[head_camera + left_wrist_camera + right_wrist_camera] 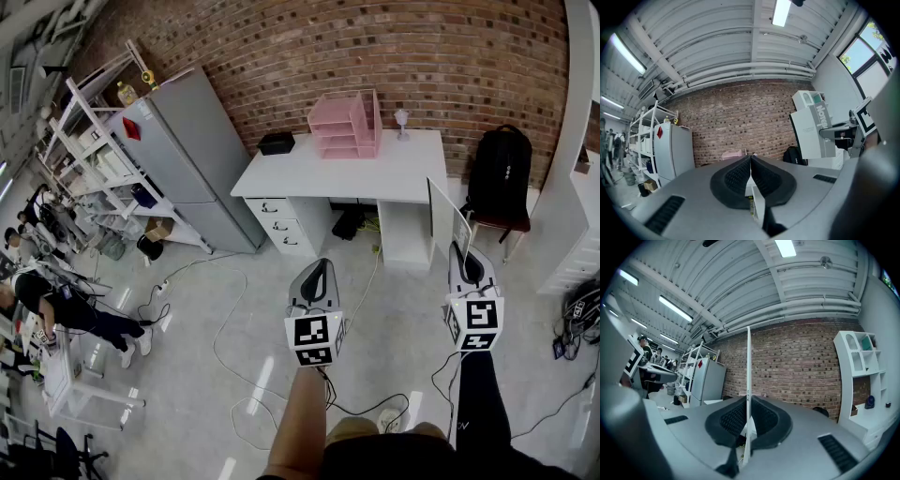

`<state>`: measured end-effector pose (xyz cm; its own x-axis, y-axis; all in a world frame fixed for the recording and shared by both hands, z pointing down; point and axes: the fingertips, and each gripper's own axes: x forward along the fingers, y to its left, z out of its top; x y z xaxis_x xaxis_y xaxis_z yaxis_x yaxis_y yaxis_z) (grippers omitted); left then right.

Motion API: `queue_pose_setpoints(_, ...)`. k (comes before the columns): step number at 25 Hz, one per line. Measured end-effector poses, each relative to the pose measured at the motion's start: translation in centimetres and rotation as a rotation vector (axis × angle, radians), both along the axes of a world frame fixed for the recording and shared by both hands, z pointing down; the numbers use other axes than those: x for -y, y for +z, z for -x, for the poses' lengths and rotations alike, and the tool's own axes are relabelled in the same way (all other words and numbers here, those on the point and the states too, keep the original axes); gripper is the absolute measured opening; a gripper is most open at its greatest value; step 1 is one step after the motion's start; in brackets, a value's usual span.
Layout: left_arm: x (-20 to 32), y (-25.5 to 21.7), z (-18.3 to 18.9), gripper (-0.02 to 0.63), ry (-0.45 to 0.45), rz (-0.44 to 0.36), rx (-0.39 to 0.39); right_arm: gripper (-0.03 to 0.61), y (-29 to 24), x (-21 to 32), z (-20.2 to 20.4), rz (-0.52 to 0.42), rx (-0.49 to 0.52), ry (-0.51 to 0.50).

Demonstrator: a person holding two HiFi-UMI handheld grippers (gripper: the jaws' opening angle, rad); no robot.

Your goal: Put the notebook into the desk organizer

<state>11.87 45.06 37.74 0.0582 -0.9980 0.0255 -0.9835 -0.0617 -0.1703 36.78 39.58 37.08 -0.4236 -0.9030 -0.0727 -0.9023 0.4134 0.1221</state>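
Note:
My right gripper [461, 251] is shut on a thin white notebook [448, 223], which stands upright above the floor. In the right gripper view the notebook [748, 366] shows edge-on as a narrow white line clamped between the pads of that gripper [748, 400]. The left gripper view shows the notebook's cover [813, 129] off to the right. My left gripper [320, 266] is shut with nothing in it, and its pads meet at the tip [751, 157]. The pink desk organizer [345, 124] stands on the white desk [394, 161] against the brick wall, well ahead of both grippers.
A black box [277, 142] sits on the desk's left end. A grey fridge [187, 155] and metal shelves [84, 131] stand to the left. A black backpack [499, 173] rests on a chair right of the desk. Cables [239, 370] lie on the floor. People [56, 309] are at far left.

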Motion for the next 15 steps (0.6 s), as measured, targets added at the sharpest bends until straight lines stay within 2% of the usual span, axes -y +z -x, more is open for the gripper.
queue_pose_setpoints(9, -0.83, -0.7, -0.37, 0.017, 0.005, -0.006, 0.0, 0.028, -0.59, -1.04, 0.23, -0.012, -0.029, -0.008)
queue_pose_setpoints(15, -0.27, -0.81, 0.03, 0.017, 0.004, -0.009, -0.008, 0.028, -0.72, -0.46, 0.17, -0.013, -0.008, -0.001)
